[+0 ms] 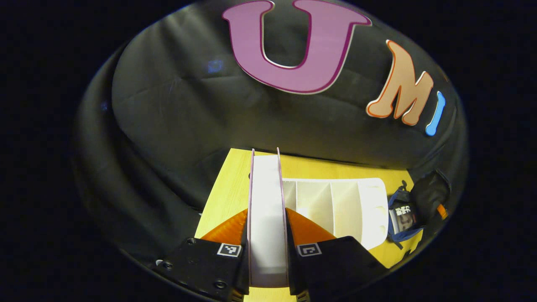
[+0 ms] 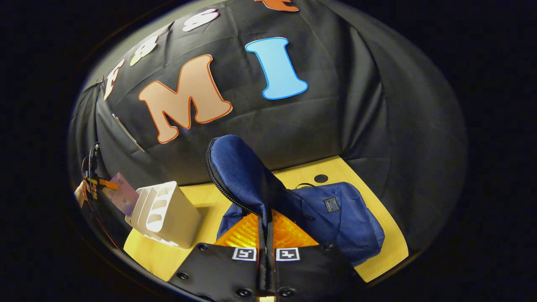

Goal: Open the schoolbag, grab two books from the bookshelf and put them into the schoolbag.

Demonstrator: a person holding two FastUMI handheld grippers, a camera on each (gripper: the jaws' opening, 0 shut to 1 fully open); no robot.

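Fingers [image 1: 251,235] of your left clamp a stiff book [image 1: 265,218] edgewise; right fingers [image 2: 251,228] pinch the bag's [image 2: 335,222] limp flap [image 2: 239,167].

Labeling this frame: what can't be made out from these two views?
- Book cover: left gripper view, edge-on between the left gripper's fingers.
- Bag inside: right gripper view, hidden by the flap pinched in the right gripper.
- Rack slots: left gripper view, near ones blocked by the book.
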